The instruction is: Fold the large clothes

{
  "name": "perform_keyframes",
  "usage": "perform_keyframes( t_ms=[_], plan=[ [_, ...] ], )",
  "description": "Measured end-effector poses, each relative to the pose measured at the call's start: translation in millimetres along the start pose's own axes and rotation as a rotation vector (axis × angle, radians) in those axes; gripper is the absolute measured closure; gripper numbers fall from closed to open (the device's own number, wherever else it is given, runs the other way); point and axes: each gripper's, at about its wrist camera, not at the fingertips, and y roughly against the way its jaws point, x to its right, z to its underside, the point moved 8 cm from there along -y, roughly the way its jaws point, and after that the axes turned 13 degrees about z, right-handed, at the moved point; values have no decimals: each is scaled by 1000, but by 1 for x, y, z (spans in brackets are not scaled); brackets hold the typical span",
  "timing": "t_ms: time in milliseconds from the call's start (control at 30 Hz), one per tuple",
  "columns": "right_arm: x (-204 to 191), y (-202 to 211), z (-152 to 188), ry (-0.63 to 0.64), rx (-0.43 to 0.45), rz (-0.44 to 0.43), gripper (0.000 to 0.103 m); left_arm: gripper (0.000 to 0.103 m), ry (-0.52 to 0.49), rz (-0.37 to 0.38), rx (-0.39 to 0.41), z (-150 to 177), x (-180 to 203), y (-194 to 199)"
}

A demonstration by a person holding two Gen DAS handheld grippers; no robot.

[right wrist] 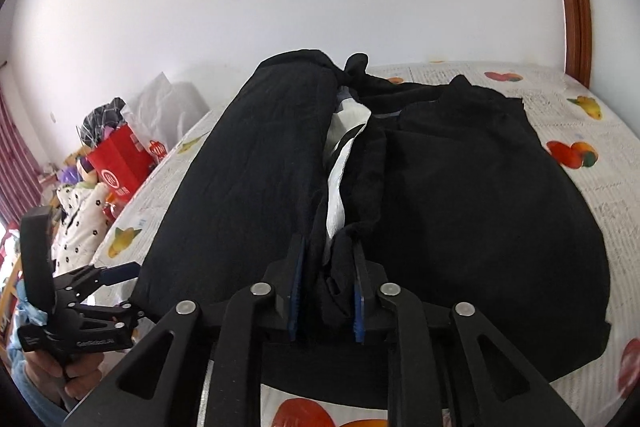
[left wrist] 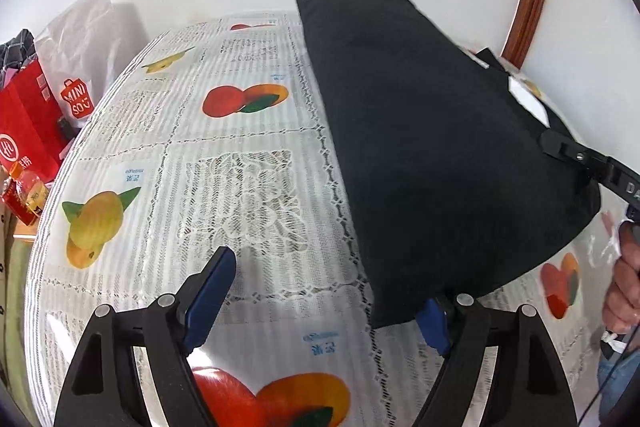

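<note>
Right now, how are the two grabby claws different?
The left gripper is wide open and holds nothing, while the right gripper is pinched on the black garment. The left one hangs over the fruit-print tablecloth; the right one is over the garment. Both have blue pads.

The black garment (right wrist: 460, 187) with white lining lies on a white lace tablecloth (left wrist: 240, 167) printed with red, orange and yellow fruit.
</note>
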Motion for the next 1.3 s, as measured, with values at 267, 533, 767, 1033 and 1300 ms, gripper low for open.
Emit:
perform_keyframes(
  t_ms=[267, 533, 767, 1033, 1300],
  plan=[
    [7, -5, -6, 5, -35, -32, 45, 23, 0, 121, 19, -1, 25, 3],
    [3, -35, -9, -30, -109, -65, 42, 23, -33, 115, -23, 2, 46, -17],
    [-9, -32, -24, -24, -85, -131, 91, 21, -62, 28, -28, 3, 55, -26],
    [41, 59, -51, -99, 212, -214, 95, 20, -85, -24, -36, 3, 62, -31],
    [97, 27, -8, -168, 58, -27, 94, 23, -98, 71, -31, -1, 79, -31]
  ],
)
